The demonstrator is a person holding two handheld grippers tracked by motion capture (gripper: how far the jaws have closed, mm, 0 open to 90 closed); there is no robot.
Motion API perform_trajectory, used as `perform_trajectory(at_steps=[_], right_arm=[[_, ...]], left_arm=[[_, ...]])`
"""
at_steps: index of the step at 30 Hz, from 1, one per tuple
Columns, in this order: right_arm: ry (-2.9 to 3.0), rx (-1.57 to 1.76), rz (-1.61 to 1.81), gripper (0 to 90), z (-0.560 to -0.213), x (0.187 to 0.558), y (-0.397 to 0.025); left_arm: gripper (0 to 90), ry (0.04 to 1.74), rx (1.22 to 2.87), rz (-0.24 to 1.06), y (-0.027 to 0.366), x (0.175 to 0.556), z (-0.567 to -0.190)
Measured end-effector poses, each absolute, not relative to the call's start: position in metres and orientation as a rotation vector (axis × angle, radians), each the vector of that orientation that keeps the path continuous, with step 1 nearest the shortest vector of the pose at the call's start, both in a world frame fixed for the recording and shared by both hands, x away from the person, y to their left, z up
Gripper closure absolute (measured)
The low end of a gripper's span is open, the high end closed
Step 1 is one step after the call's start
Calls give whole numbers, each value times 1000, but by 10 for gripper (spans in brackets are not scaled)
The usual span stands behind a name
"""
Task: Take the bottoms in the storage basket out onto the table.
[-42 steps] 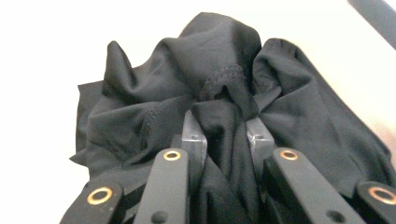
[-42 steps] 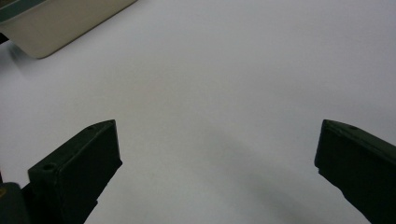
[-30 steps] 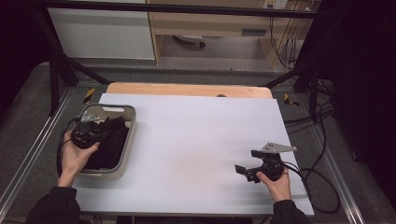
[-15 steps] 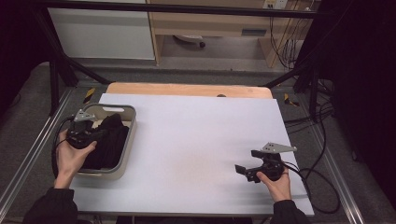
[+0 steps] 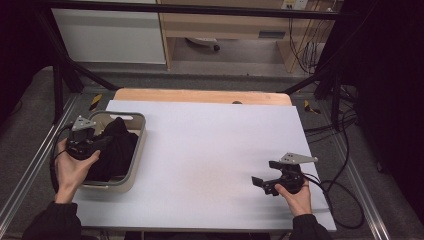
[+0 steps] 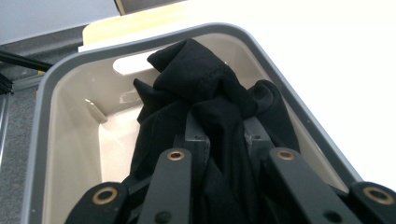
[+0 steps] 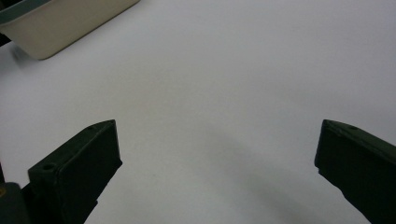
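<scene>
The left gripper [image 6: 224, 135] is clamped on the black cloth [image 6: 210, 88], seemingly lifted inside the tub [image 6: 56, 140]. The right gripper [image 7: 217, 158], jaws apart, hovers over the table [image 7: 224, 60].

A white-topped desk [image 5: 210, 150] carries the work, with a strip of bare wood along its far edge. On its left side, close to that edge, stands a beige tub [image 5: 136, 150] with a grey rim, and a bundle of black cloth [image 5: 116, 150] lies inside it. The right gripper [image 5: 265, 183] rests low on the desk's right side, well apart from the tub.
</scene>
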State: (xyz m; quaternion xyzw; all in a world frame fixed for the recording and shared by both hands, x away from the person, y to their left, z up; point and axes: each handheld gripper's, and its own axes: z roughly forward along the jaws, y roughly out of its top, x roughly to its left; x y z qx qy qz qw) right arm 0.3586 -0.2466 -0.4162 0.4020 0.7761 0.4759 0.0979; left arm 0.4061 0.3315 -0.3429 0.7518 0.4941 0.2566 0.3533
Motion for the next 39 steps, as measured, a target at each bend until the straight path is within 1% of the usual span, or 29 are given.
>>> perform_trajectory(at_steps=[39], right_arm=[[2295,1189,1411,6,-416,359,-247]], left_arm=[[775,1231,1766,753,342,381,-307]])
